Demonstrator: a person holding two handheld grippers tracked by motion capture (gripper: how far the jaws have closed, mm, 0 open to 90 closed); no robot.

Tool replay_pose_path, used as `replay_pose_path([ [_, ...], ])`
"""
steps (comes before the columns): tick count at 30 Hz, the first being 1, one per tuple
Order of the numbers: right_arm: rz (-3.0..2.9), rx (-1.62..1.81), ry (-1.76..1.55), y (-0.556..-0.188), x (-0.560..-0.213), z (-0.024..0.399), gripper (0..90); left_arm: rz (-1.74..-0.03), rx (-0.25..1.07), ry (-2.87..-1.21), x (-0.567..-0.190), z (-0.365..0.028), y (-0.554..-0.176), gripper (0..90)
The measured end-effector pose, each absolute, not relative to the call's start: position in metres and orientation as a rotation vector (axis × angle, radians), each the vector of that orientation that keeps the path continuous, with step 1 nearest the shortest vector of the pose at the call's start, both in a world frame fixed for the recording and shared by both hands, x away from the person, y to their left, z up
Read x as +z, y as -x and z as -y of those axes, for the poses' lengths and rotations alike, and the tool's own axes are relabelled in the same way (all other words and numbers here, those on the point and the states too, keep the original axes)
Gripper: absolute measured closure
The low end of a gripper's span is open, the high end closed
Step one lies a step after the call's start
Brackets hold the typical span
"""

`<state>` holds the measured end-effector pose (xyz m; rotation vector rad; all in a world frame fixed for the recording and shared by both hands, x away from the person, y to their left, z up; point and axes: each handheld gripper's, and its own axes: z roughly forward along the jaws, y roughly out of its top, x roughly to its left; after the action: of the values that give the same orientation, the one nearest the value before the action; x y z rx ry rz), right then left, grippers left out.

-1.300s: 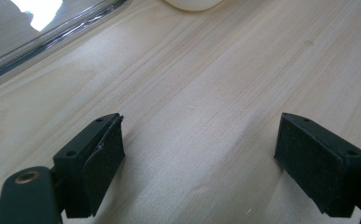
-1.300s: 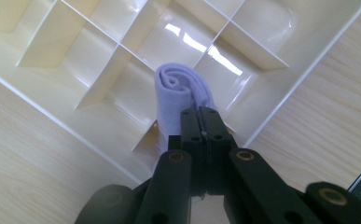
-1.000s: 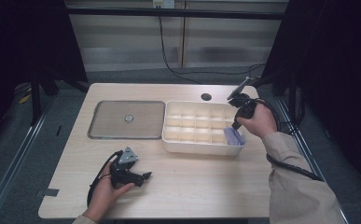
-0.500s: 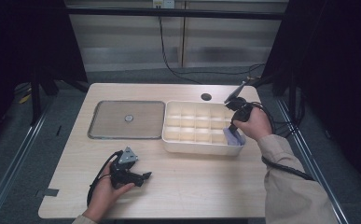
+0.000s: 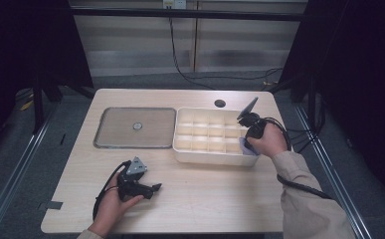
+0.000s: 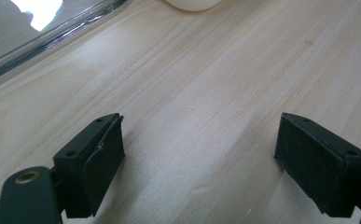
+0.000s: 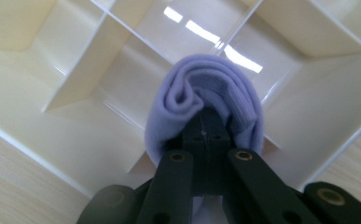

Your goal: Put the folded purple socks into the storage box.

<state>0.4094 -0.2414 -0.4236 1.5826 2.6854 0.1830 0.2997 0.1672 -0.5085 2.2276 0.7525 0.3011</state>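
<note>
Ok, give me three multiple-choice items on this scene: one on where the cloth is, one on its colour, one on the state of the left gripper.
1. Where is the rolled cloth?
A. On the metal tray
B. Over a near-right compartment of the divided box
C. On the bare table

2. What colour is the cloth?
A. Lilac
B. Green
C. Red

3. How do the jaws of the left gripper stand?
A. Shut on the cloth
B. Shut on nothing
C. Wide apart over bare wood

Key: 1 B, the right gripper holds it above the box's cells; 2 A, pale purple in the right gripper view; 3 C, wood shows between both jaws.
</note>
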Motion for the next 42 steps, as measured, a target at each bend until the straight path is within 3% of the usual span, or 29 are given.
replay_pose_path([
  [24,-2.661,0.208,-1.636,-0.401,-0.454,0.248,90.0,-0.755,0.301,-2.23,-0.508,-0.166,-0.3,14.8],
  [42,-2.679,0.201,-1.64,-0.403,-0.453,0.249,90.0,-0.753,0.302,-2.228,-0.508,-0.166,-0.3,14.8],
])
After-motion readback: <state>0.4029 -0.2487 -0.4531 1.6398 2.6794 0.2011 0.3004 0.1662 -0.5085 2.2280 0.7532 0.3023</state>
